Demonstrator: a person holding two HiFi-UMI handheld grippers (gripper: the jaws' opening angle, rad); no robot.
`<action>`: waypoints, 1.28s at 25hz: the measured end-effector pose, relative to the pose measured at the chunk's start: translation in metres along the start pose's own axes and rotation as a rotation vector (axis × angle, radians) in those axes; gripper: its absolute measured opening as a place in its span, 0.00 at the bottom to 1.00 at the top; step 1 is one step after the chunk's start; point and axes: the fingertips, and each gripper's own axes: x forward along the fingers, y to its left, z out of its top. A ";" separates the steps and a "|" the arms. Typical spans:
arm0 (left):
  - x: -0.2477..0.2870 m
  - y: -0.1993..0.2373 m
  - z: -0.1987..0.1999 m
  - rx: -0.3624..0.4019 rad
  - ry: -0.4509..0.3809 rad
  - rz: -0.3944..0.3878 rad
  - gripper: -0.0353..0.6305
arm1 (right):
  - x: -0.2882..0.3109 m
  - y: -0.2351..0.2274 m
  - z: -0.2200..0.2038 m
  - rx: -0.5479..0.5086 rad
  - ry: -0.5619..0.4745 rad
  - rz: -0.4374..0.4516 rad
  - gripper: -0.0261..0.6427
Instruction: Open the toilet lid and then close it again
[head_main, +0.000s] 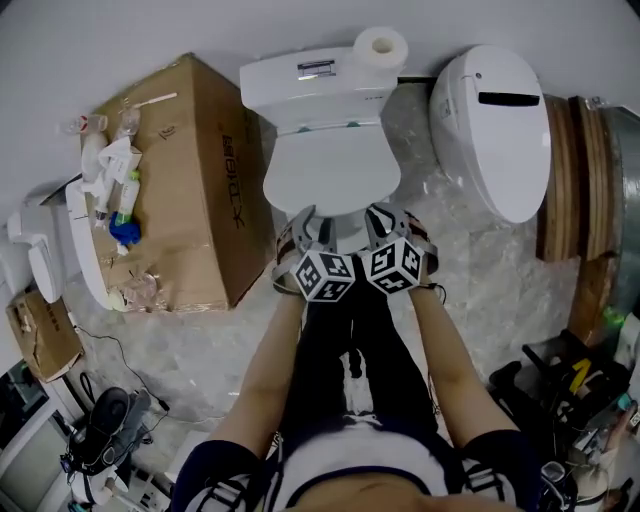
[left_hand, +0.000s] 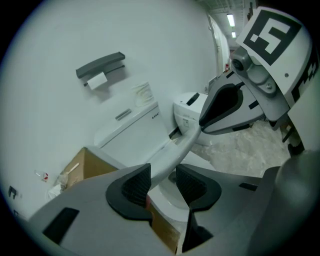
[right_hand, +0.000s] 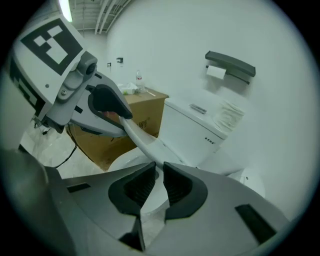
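Observation:
The white toilet lid (head_main: 330, 170) lies over the bowl in front of the tank (head_main: 310, 85). Both grippers sit side by side at its front edge. My left gripper (head_main: 300, 222) has the lid's rim (left_hand: 185, 142) running between its pads, which press on it, jaws fairly wide (left_hand: 164, 180). My right gripper (head_main: 390, 215) is shut narrowly on the same rim (right_hand: 142, 142), close to the right of the left one (right_hand: 159, 182). From both gripper views the front of the lid stands a little above the bowl, and each shows the other gripper clamped on the rim.
A cardboard box (head_main: 200, 170) with bottles and wrappers stands left of the toilet. A paper roll (head_main: 380, 45) sits on the tank. Another white toilet unit (head_main: 495, 125) and wooden boards (head_main: 570, 180) stand at the right. Cables and tools lie on the floor near the person's legs.

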 end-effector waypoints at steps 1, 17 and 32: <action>0.000 -0.001 0.000 0.001 0.012 -0.008 0.29 | 0.000 0.001 0.000 -0.012 0.022 0.005 0.10; 0.003 0.010 0.014 0.025 0.040 -0.034 0.29 | 0.000 -0.013 0.011 -0.020 0.132 0.009 0.10; 0.011 0.041 0.044 0.038 -0.010 -0.038 0.29 | 0.004 -0.046 0.038 0.042 0.094 0.004 0.10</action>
